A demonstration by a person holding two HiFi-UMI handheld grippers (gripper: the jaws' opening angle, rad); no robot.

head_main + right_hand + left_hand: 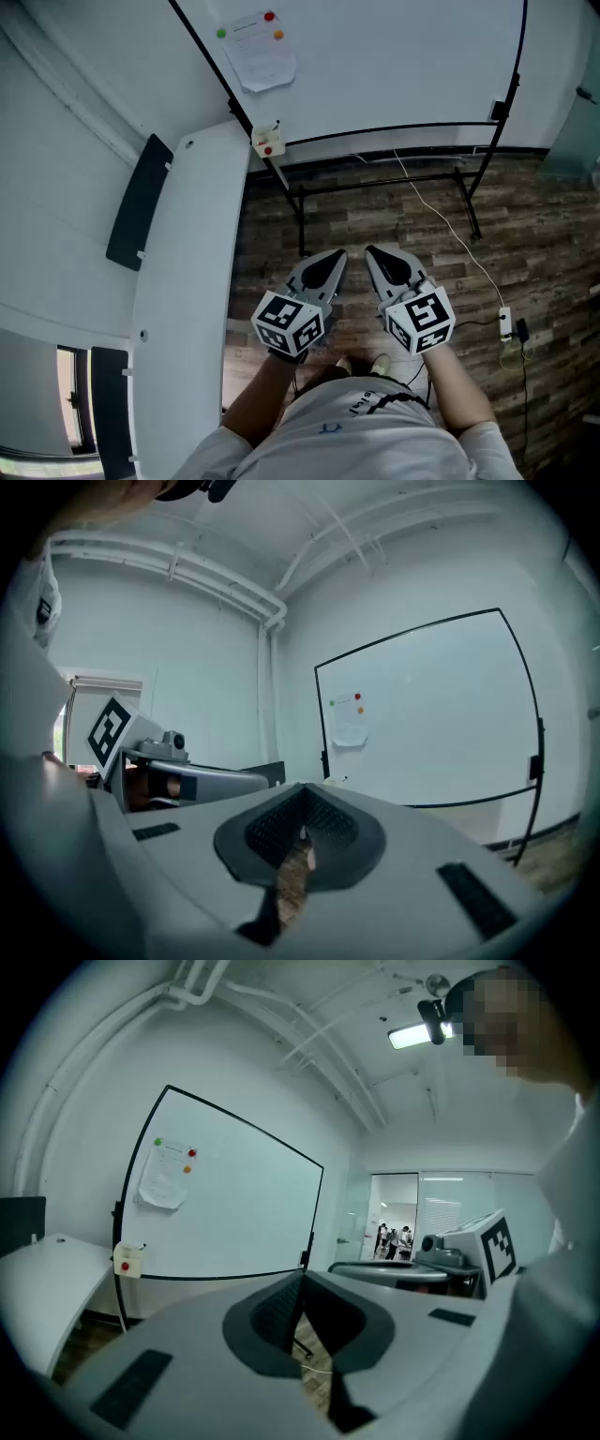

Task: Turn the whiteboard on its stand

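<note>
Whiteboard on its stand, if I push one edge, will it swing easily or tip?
Probably stiff: the whiteboard is a broad framed panel. Its thin black stand looks light, so a hard shove might rock it.

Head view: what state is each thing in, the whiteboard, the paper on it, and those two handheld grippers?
Whiteboard: upright, touched by neither gripper.
Sheet of paper: stuck on the board under coloured magnets.
Left gripper: jaws shut, empty, short of the board.
Right gripper: jaws shut, empty, beside the left one.
White cable: lying loose on the floor.
</note>
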